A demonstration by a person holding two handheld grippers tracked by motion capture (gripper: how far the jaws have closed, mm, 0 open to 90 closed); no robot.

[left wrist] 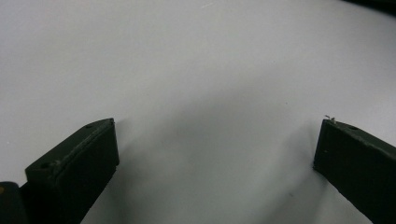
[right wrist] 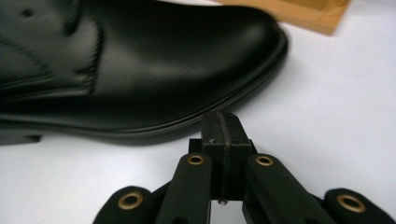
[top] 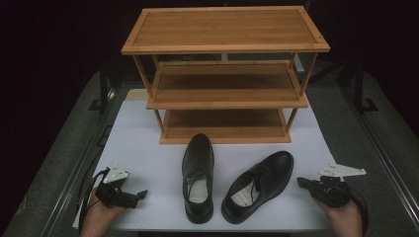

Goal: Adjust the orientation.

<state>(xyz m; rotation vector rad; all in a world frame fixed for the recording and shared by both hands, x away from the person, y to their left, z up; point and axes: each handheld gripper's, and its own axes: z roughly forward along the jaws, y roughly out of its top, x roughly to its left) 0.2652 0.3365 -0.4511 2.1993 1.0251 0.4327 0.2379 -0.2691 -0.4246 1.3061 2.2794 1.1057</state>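
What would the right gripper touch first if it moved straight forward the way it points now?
Most likely the side of the right shoe, near its sole: the shut right gripper aims at it, seemingly just short of contact.

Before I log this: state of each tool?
Left tool: open, holding nothing.
Right tool: closed, empty, beside the black shoe.

Glossy leather, matt plastic, warm wood

Both black shoes — the left shoe and the right shoe — look like smooth polished leather with pale insoles; the rack is satin-finished wood with visible grain; the tabletop is matt white — the right gripper is dull black plastic with brass-coloured rivets.
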